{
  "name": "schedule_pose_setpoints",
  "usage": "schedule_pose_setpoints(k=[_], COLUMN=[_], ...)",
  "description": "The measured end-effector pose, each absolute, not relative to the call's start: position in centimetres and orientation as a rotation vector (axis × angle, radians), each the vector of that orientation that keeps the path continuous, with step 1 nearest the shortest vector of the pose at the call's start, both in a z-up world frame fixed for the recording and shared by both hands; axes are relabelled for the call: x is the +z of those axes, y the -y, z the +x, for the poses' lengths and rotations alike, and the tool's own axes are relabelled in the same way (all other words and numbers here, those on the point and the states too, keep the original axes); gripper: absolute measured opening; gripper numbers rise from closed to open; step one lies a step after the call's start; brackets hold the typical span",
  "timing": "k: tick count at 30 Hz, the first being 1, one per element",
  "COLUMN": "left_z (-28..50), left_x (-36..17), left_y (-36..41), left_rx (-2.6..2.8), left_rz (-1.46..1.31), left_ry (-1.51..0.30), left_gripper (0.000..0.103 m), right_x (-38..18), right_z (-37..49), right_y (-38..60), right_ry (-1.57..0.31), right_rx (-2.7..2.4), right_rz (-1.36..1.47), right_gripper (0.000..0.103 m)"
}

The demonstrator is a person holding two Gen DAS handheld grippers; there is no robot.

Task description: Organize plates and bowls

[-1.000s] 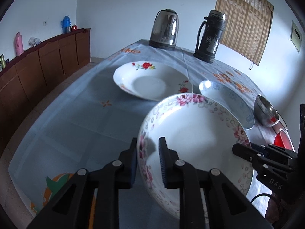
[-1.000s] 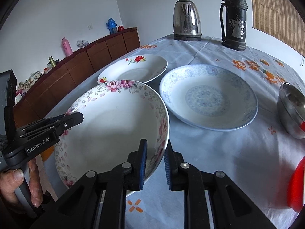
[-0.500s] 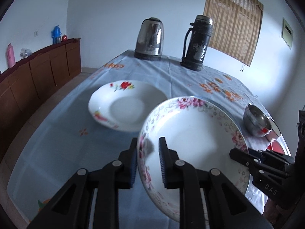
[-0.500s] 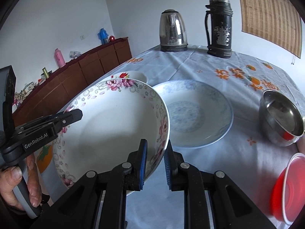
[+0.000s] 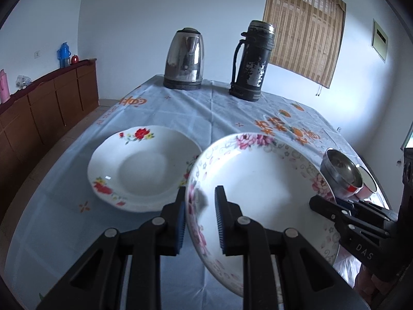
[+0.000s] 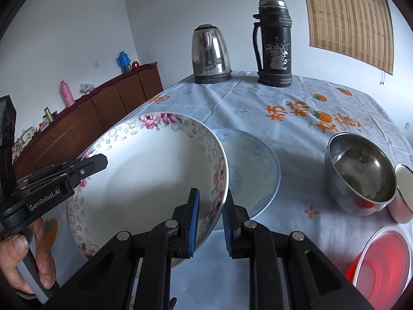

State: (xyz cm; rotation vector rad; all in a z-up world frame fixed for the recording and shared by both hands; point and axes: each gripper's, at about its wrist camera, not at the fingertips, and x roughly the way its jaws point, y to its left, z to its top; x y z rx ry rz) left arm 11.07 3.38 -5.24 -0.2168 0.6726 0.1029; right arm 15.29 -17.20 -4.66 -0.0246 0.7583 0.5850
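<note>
The pink-flowered plate (image 5: 260, 188) hangs in the air between my two grippers, tilted, above the near part of the surface (image 5: 160, 113). My left gripper (image 5: 198, 217) is clamped narrow on its left rim, one pad inside and one outside. My right gripper (image 6: 210, 217) pinches the opposite rim the same way.

I judge the plate stiff glazed ceramic, fairly heavy, slick under rubber pads, and sure to chip or break if it drops or knocks another dish. The rim is the only sensible hold, and two opposite grips keep it from swinging; a single pinch would let it pivot.

It is white and deep-welled, with pink blossoms and grey scrollwork around a wide rim and a plain centre.

Below and beyond it, toward the middle of the surface, lies the blue-patterned plate (image 6: 258, 170), partly hidden behind the held one. The red-flowered plate (image 5: 139, 168) rests toward the left edge. A steel bowl (image 6: 361, 173) and a red bowl (image 6: 382, 258) sit by the right edge, while the kettle (image 5: 185, 56) and flask (image 5: 253, 59) stand at the far edge.

I would guess the plates belong stacked, so this one needs setting down level and gently.
</note>
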Motion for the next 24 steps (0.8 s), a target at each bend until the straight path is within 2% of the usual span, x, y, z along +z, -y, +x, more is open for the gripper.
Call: schedule_pose_setpoints(k=[24], left_z=[16.8], left_x=[-5.2], left_y=[-1.7], left_rx=[0.111], left_rz=[-0.18], left_ry=[-0.63], left_gripper=[0.018], right_x=[-5.2], right_z=[19.4], right_y=[18.3], right_ry=[-0.675], right_rx=[0.496], right_rz=[0.019], right_gripper=[0.019])
